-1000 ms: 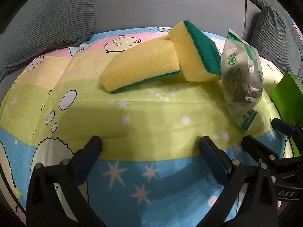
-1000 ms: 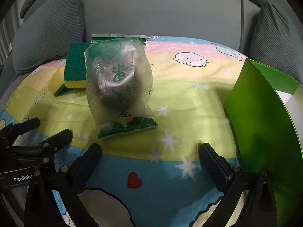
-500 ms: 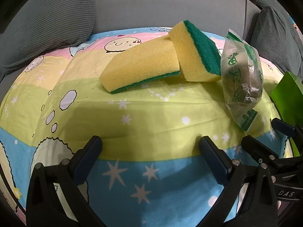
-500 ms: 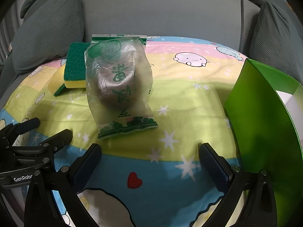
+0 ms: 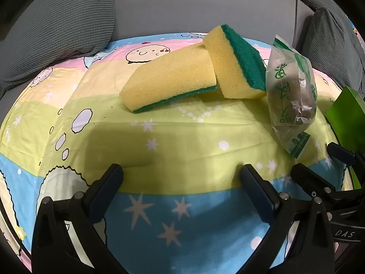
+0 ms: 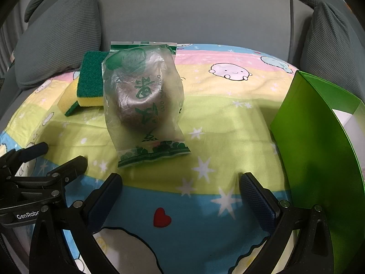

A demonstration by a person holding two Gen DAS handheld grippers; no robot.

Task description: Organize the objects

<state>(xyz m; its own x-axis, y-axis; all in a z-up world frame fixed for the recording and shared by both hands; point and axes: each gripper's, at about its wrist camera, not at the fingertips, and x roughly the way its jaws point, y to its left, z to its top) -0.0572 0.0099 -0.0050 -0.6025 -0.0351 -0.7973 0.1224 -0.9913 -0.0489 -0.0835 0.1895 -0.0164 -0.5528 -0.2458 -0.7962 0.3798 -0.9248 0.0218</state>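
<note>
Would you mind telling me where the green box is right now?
Right wrist view: the green box stands at the far right on the blanket, right of the bag.

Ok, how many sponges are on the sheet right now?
2. One sponge lies flat, yellow side up; the second sponge leans tilted on its far end, touching the clear packet. None seem hidden.

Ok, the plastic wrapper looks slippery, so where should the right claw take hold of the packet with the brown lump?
Probably across the bulging middle of the packet, coming straight in from the near side with the open right claw. The lump gives firm sides; the flat crimped end would likely slip. Sponges crowd its left.
</note>
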